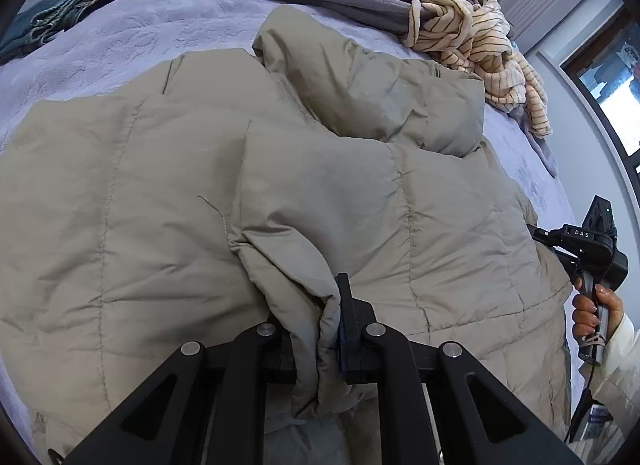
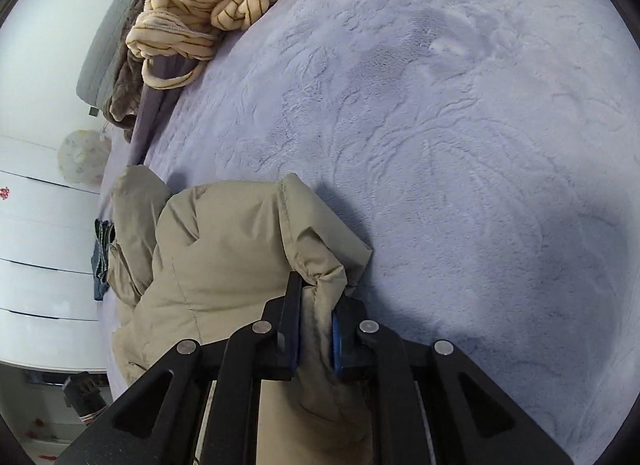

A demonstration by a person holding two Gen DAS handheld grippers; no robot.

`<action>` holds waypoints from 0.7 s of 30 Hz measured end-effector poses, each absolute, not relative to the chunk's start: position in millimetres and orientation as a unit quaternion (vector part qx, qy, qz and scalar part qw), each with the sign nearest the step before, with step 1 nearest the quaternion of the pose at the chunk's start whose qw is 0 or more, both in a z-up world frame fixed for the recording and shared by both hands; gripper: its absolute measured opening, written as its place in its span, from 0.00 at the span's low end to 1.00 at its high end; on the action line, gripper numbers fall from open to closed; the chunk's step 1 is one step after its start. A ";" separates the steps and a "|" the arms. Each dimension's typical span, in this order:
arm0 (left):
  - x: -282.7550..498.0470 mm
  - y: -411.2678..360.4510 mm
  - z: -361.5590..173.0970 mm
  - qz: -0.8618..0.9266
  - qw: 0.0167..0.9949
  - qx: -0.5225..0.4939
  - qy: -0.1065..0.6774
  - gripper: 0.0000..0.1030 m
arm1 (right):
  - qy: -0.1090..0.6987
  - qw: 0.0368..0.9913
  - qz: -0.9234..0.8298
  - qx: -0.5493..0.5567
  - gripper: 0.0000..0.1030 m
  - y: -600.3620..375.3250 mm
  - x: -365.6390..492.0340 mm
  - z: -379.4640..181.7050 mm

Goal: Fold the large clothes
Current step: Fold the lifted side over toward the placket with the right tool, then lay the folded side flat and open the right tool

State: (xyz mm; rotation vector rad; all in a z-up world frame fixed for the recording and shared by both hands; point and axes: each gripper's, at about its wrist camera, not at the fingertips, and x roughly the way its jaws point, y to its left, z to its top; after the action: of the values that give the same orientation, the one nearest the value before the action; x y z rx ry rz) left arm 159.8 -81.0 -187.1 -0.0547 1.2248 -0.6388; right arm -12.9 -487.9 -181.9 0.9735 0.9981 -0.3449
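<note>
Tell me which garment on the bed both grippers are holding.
The beige quilted down jacket, clamped by both; the cream striped fleece and dark teal garment lie untouched further back.

Bedroom with a lavender-covered bed

A plush lavender bedspread (image 2: pixel 460 125) covers the bed; striped cream and brown blankets (image 1: pixel 476 25) lie heaped at its far end. A dark-framed window (image 1: pixel 608 85) brightens the right wall, white cabinet panels (image 2: pixel 36 249) stand left.

"DAS" lettering on right hand-held gripper (image 1: pixel 576 243) body.
</note>
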 end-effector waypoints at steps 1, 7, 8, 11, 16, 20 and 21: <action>159.6 -75.4 -183.3 -0.284 0.776 -0.017 0.563 0.31 | 0.456 0.755 -0.160 0.442 0.13 -488.0 -18.0 -180.5; 156.1 -28.7 -139.4 -0.237 0.822 -0.020 0.518 0.52 | 0.461 0.786 -0.221 0.347 0.33 -476.4 -27.6 -132.3; 156.8 -27.1 -132.8 -0.248 0.824 -0.031 0.509 0.48 | 0.455 0.793 -0.223 0.338 0.25 -473.3 -34.1 -123.1; 156.9 -45.3 -126.2 -0.299 0.811 -0.033 0.502 0.31 | 0.453 0.806 -0.199 0.324 0.06 -455.9 -41.5 -107.1; 153.3 -81.4 -172.5 -0.289 0.789 0.035 0.541 0.31 | 0.511 0.805 -0.162 0.255 0.06 -412.5 -36.8 -126.2; 150.4 -80.3 -191.9 -0.291 0.789 0.023 0.541 0.31 | 0.532 0.805 -0.175 0.196 0.00 -406.8 -35.6 -151.0; 150.3 -80.6 -191.2 -0.291 0.789 0.026 0.540 0.31 | 0.532 0.806 -0.177 0.189 0.00 -407.6 -35.7 -153.1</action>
State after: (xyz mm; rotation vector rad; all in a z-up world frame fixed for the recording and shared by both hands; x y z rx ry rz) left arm 150.3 -80.6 -191.2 0.0560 1.1627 -0.6258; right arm -35.7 -407.6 -153.1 0.4037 1.1384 -0.3795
